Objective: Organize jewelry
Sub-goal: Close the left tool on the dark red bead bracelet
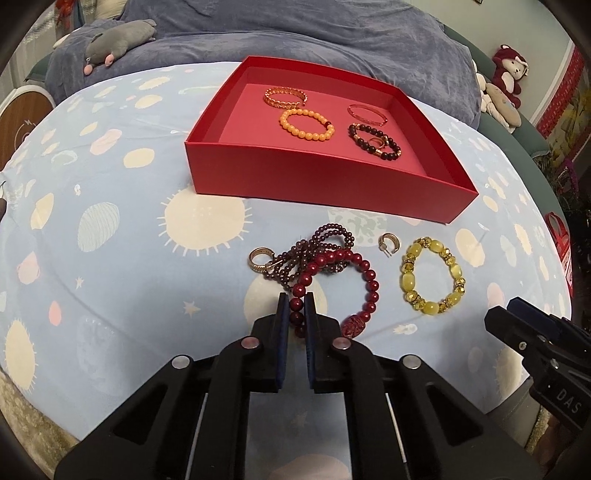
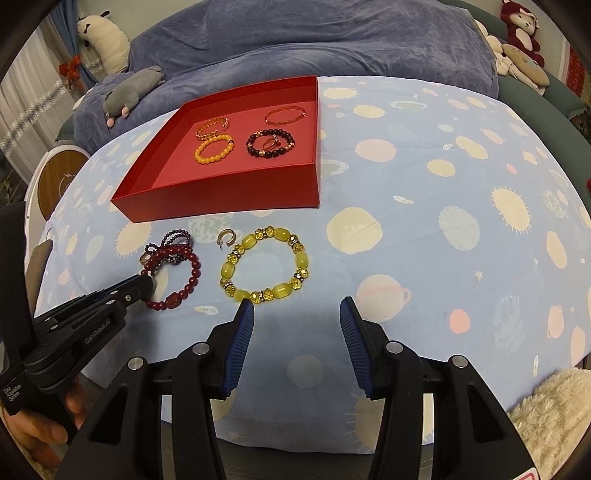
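Observation:
My left gripper (image 1: 296,303) is shut on the near left side of a dark red bead bracelet (image 1: 371,280) that lies on the patterned sheet; the right wrist view shows its tip (image 2: 147,286) at the same bracelet (image 2: 195,273). A purple bead strand (image 1: 325,232) tangles with that bracelet, and a gold hoop earring (image 1: 258,258) lies to its left. A yellow bead bracelet (image 2: 301,260) rests just beyond my right gripper (image 2: 296,302), which is open and holds nothing. A second hoop earring (image 2: 227,236) lies nearby. The red box (image 1: 314,177) holds several bracelets and a ring.
A blue-grey blanket (image 1: 295,33) with a grey plush toy (image 1: 118,40) lies behind the box. More plush toys (image 2: 521,29) sit at the far right. A fluffy cream rug (image 2: 554,417) shows beyond the bed's near right edge. A hand (image 2: 40,432) holds the left gripper's handle.

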Demonstrator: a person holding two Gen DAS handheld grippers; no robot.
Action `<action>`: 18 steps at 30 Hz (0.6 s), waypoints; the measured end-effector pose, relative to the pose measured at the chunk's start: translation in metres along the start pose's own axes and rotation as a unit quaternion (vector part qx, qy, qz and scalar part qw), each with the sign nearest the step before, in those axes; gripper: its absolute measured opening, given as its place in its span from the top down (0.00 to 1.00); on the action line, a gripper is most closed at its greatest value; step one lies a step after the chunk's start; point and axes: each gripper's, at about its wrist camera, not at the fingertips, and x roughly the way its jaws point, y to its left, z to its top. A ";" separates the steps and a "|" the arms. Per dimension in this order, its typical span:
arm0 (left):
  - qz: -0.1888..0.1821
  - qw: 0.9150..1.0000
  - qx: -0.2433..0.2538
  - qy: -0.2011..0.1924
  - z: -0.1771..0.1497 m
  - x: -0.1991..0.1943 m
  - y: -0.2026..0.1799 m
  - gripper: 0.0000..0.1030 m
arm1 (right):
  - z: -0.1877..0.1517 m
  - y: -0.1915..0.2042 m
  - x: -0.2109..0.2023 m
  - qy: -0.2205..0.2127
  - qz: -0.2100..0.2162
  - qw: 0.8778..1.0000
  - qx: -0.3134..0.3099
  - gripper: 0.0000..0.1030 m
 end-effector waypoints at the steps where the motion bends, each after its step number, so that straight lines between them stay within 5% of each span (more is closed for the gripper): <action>1: 0.001 1.000 -0.001 -0.001 -0.002 -0.003 0.002 0.92 | 0.000 0.000 0.001 0.001 -0.001 1.000 -0.001 0.54; 18: 0.022 1.000 0.006 -0.011 -0.026 -0.009 0.015 0.91 | 0.030 0.003 0.039 0.008 -0.010 1.000 -0.004 0.56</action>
